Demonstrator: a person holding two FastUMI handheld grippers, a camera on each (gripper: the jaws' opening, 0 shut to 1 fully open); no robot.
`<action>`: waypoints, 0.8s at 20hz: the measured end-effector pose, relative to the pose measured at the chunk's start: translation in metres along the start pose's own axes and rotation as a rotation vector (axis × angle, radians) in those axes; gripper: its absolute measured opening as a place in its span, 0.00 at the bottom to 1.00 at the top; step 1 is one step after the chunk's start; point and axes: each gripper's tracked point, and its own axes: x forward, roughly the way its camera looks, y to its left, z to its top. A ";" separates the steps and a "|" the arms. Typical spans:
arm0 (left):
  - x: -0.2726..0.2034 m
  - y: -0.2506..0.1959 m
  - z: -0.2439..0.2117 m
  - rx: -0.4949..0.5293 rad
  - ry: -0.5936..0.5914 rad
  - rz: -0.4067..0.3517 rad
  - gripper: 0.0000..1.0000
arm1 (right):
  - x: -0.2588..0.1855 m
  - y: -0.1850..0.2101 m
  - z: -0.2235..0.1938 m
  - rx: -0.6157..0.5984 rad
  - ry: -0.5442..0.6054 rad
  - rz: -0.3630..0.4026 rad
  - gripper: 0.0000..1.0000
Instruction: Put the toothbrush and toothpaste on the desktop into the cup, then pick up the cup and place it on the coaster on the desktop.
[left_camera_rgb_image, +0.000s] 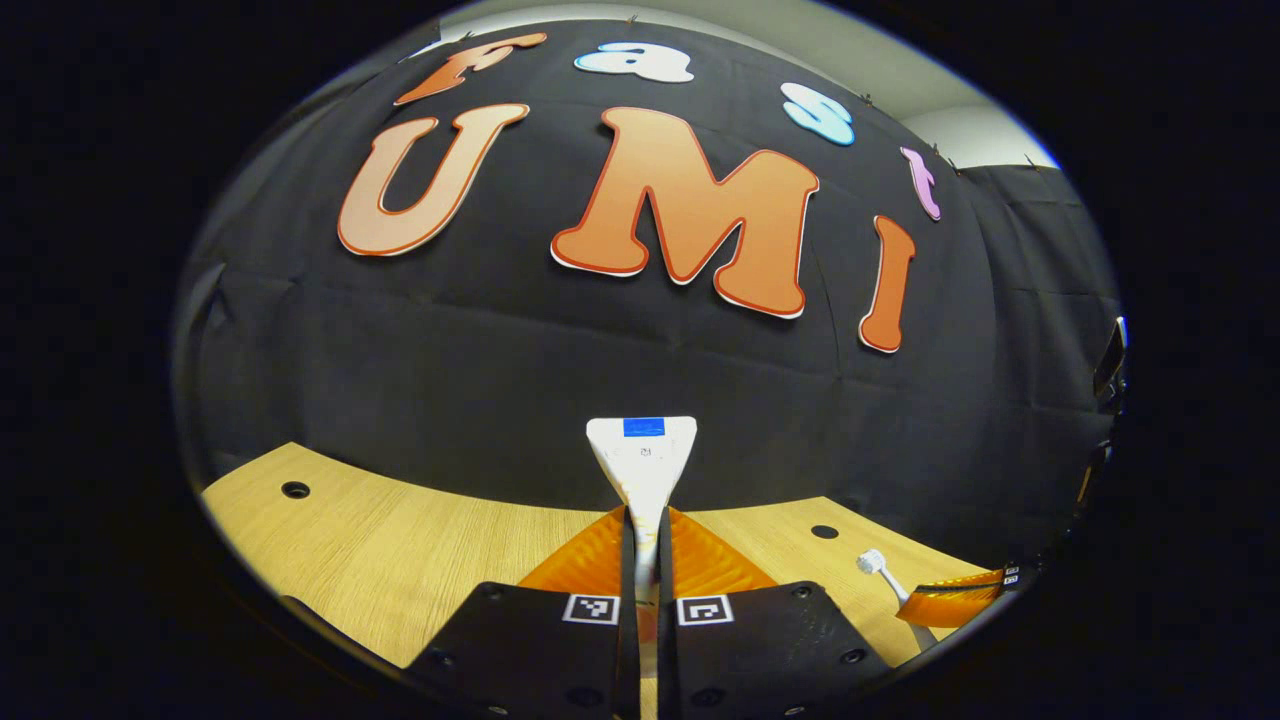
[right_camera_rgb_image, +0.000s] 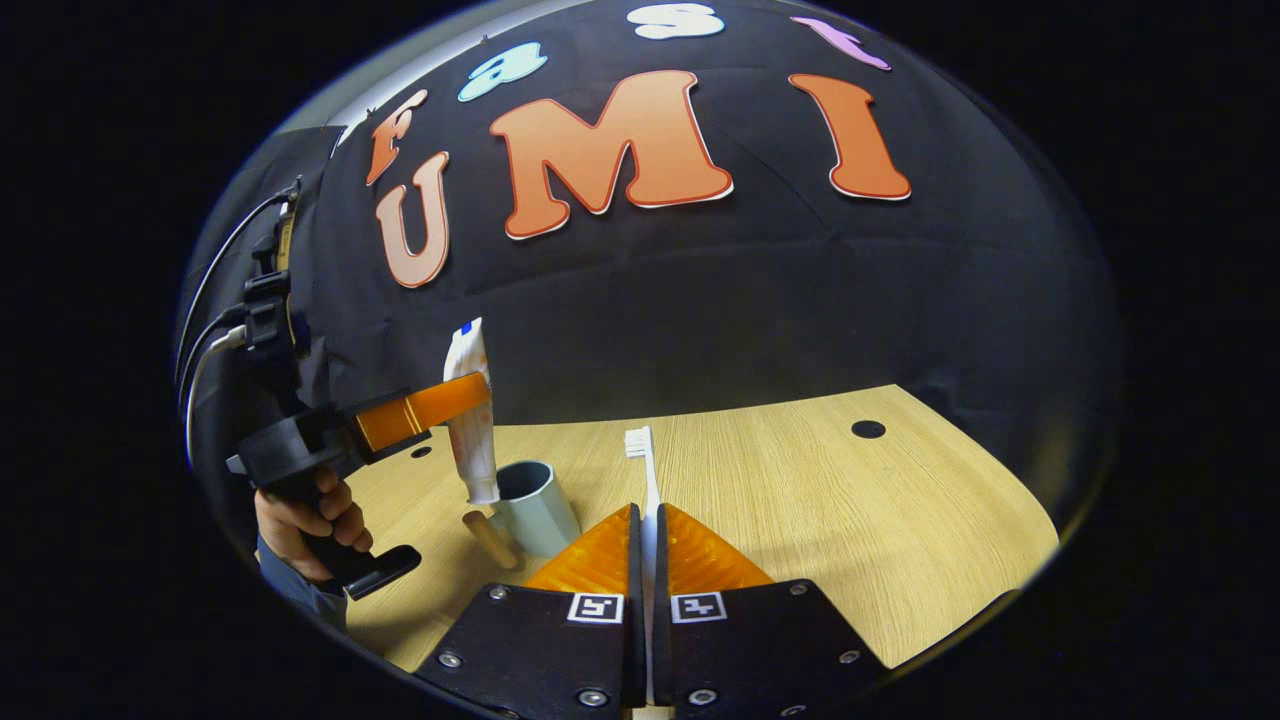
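Above the cup (right_camera_rgb_image: 535, 505), left gripper (right_camera_rgb_image: 455, 398) clamps unreadably labelled toothpaste (right_camera_rgb_image: 470, 420).

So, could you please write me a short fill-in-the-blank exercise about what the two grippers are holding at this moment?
1. The left gripper is shut on the ____, held upright above the cup.
2. The right gripper is shut on the ____, bristles pointing away from the camera.
3. The cup stands on the ____ desktop.

Missing words: toothpaste; toothbrush; wooden
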 end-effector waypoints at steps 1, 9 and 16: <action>0.005 0.002 0.002 0.005 -0.009 0.004 0.06 | 0.002 0.000 0.000 -0.001 0.000 -0.001 0.03; 0.035 0.016 -0.040 -0.015 0.043 0.053 0.06 | 0.019 -0.002 -0.001 -0.020 0.003 -0.015 0.03; 0.033 0.022 -0.081 0.070 0.116 0.086 0.07 | 0.016 0.008 0.005 -0.013 -0.011 -0.006 0.03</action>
